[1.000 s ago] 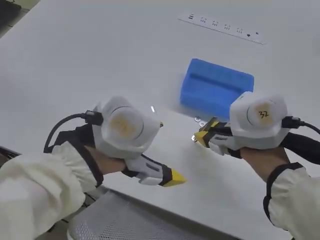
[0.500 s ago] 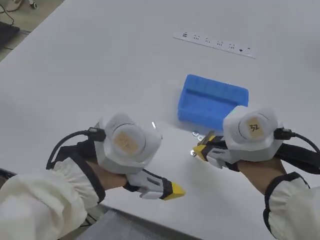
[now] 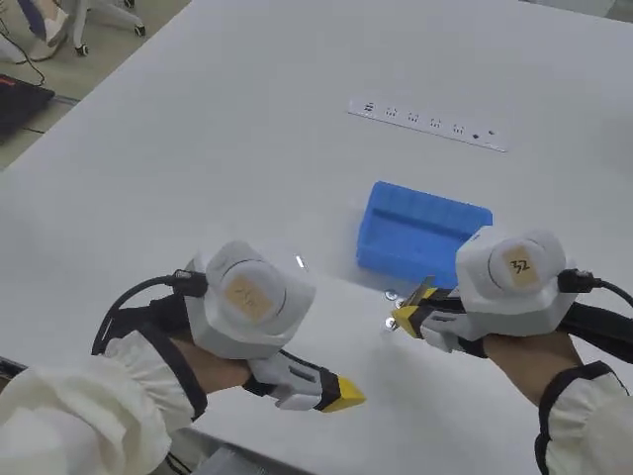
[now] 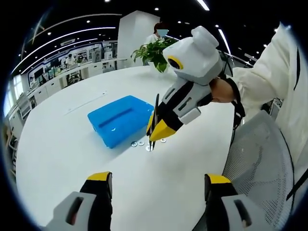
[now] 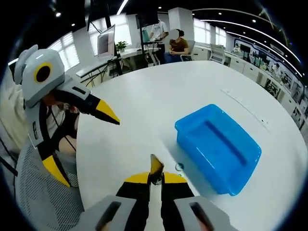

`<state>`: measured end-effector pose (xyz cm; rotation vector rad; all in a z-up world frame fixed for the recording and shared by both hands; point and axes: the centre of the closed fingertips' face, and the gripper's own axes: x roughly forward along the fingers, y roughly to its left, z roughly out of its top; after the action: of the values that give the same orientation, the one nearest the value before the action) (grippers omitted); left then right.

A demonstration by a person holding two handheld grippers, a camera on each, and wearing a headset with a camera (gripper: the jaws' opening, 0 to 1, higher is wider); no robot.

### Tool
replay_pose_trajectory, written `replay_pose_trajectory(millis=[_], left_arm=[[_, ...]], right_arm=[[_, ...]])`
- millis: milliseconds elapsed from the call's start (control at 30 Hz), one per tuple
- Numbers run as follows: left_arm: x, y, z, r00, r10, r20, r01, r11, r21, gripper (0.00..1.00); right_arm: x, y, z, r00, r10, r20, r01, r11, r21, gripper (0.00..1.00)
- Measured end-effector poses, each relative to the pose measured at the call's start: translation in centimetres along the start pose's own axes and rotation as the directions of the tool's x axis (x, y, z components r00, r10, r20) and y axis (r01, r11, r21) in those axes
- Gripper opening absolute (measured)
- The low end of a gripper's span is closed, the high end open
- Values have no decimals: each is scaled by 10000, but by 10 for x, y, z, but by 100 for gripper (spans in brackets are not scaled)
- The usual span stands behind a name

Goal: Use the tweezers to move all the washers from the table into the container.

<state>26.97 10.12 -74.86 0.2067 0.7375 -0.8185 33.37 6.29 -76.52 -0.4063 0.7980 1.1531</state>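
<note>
Two hand-held grippers at the work. Right gripper (image 5: 155, 179): its yellow-tipped jaws stand narrow, clamped on the shank of the slender dark metal tweezers (image 4: 155, 115), which project forward and down from between them. Left gripper (image 4: 159, 179): jaws wide apart with nothing between them, held near the table's front edge, apart from the work.

In the left gripper view the tweezers' tips come down at a small cluster of flat silver metal washers (image 4: 141, 143), meeting the surface at or just beside one of them. Whether that washer is pinched cannot be told. The washers lie on the white tabletop (image 3: 198, 148), just beside the near wall of the shallow rectangular blue plastic container (image 3: 415, 259). No washer can be made out inside it. Beyond the container, a long white power strip (image 3: 427, 125) lies flat on the table.

Step in hand, as judged: the first pick-up, with the tips placed at a washer and no transfer made yet.

Next move, as judged: the tips must straddle one washer's rim or enter its hole. The right gripper must then squeeze firmly without skidding the thin disc along the smooth surface. A short lift over the container wall and a release inside would follow.

Risk, as judged: the neighbouring washers lie close enough to be nudged.
</note>
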Motion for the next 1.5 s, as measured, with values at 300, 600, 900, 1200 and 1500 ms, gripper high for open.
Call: replay_pose_trajectory(millis=[300,600,900,1200,1500], left_arm=[[0,-1,0,10000,60,-3,-60,10000,-4,81],[1,-1,1,10000,-19,-38,18,9999,-156,80],[1,3,1,10000,64,-1,-64,9996,-289,78],[4,6,0,10000,25,-28,-26,9994,-359,78],[5,14,2,9999,138,33,-136,9985,-533,77]], right_arm=[[-12,-9,32,9977,-199,653,202,9998,-41,3],[-16,-33,61,9903,-744,1172,724,9971,213,3],[-9,-59,82,9832,-1258,1323,1242,9920,206,3],[19,-71,80,9866,-1352,916,1352,9908,59,4],[50,-78,71,9943,-1009,354,1005,9949,117,4]])
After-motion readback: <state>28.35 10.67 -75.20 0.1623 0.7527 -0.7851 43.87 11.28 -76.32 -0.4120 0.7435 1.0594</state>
